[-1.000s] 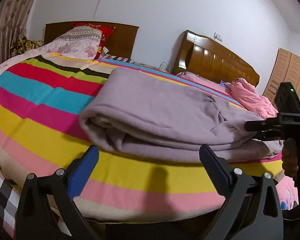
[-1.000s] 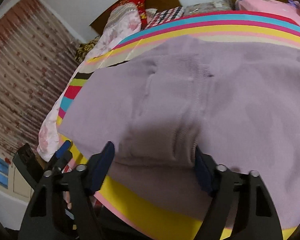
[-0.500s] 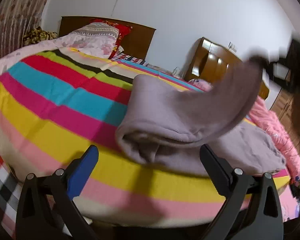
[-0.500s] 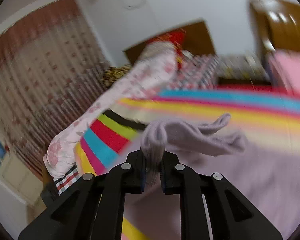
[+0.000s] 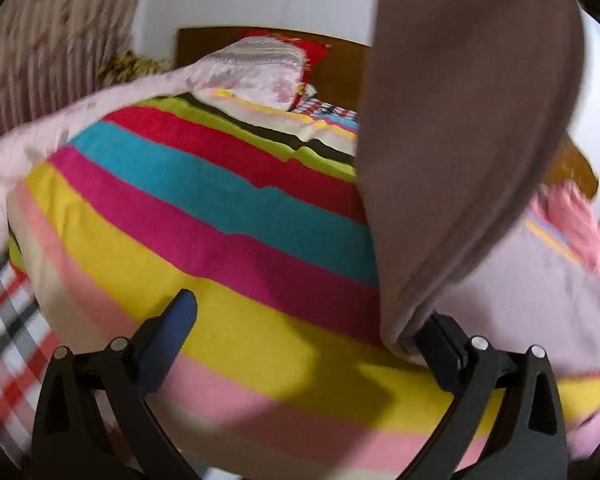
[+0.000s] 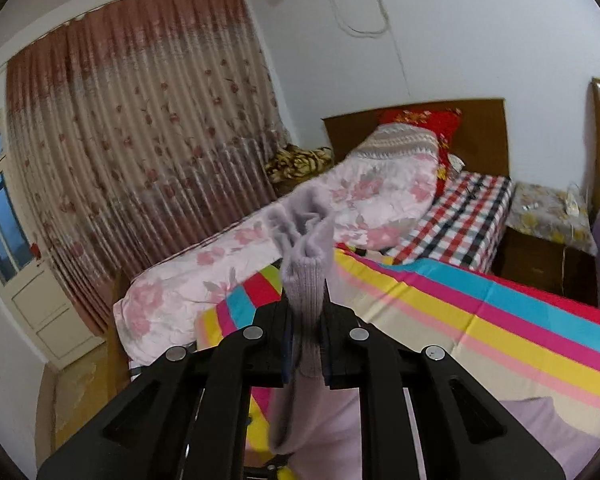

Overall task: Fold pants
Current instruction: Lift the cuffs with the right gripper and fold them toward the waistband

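Observation:
The lilac pants (image 5: pixel 468 140) hang as a tall raised flap in the left wrist view, the rest (image 5: pixel 540 300) lying on the striped blanket (image 5: pixel 228 216). My left gripper (image 5: pixel 308 320) is open; the flap's lower edge drapes against its right finger (image 5: pixel 440 344), the left finger (image 5: pixel 172 320) is free. In the right wrist view my right gripper (image 6: pixel 306 312) is shut on the ribbed cuff of the pants (image 6: pixel 304 264), held high above the bed; more of the pants (image 6: pixel 320 420) hangs below.
The bed carries a floral pink quilt (image 6: pixel 260 248), a red pillow (image 6: pixel 420 120) and a checked sheet (image 6: pixel 460 216). A wooden headboard (image 6: pixel 480 132), a nightstand (image 6: pixel 548 240) and a long curtain (image 6: pixel 120 140) stand beyond. A pink garment (image 5: pixel 580 232) lies at the right.
The right gripper closed on the pants' cuff and lifted it high, unfolding the pile. The left gripper moved closer to the bed and the raised cloth now drapes on its right finger.

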Tool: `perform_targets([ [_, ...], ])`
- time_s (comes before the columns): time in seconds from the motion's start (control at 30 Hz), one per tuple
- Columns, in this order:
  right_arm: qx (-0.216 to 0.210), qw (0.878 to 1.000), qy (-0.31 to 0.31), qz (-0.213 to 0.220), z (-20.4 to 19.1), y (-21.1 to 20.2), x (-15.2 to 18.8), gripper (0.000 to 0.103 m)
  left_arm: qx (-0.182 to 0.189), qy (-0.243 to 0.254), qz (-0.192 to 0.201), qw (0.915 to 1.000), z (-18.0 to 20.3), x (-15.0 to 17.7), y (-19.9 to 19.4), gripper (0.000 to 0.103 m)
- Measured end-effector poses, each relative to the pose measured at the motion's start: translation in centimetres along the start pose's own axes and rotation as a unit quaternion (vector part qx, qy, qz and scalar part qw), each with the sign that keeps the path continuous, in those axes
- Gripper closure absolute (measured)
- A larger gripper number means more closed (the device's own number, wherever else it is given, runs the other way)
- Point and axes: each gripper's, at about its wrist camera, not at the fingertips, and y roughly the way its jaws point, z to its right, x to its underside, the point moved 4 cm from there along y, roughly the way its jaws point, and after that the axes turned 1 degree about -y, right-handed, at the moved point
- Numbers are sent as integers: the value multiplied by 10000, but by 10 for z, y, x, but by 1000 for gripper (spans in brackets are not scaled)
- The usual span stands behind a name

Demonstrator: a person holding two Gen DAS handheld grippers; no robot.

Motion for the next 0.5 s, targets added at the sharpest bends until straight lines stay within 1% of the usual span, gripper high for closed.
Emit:
perform_targets([
  [0.03, 79, 10000, 2, -32, 4, 4, 1, 89, -74, 33, -37, 10000, 1, 0, 0, 1],
  [0.07, 124, 9999, 8, -52, 6, 7, 2, 89, -109, -44, -99, 9999, 3, -1, -1, 2],
  [0.13, 112, 9999, 74, -49, 10, 10, 4, 89, 47, -98, -23, 9999, 12, -4, -8, 2],
  [0.17, 86, 9999, 96, -35, 10, 9, 4, 89, 91, 70, 71, 9999, 21, -6, -12, 2],
  [0.2, 57, 9999, 95, 14, 10, 5, 4, 89, -69, 256, 103, 9996, 26, -8, -12, 2],
  [0.23, 60, 9999, 68, 68, 10, 1, 5, 89, -470, 484, 114, 9977, 30, -10, -10, 2],
  [0.27, 80, 9999, 33, 140, 11, -6, 7, 89, -954, 601, 54, 9936, 26, -10, -4, 2],
  [0.3, 81, 9997, 32, 230, 16, -18, 14, 89, -819, 518, -33, 9953, 23, -8, -1, 1],
  [0.33, 63, 9995, 80, 302, 22, -28, 21, 89, -527, 256, -143, 9982, 15, -8, 2, 1],
  [0.37, 105, 9989, 186, 415, 34, -43, 38, 89, -287, 10, -203, 9994, 8, -7, 3, 1],
  [0.4, 212, 9982, 259, 490, 44, -52, 51, 89, -203, -41, -224, 9995, 5, -6, 3, 1],
  [0.43, 382, 9970, 366, 563, 59, -63, 72, 89, -198, 30, -237, 9995, 6, -5, 4, 1],
  [0.5, 763, 9919, 837, 572, 101, -84, 131, 89, -297, 228, -236, 9990, 10, -3, 5, 1],
])
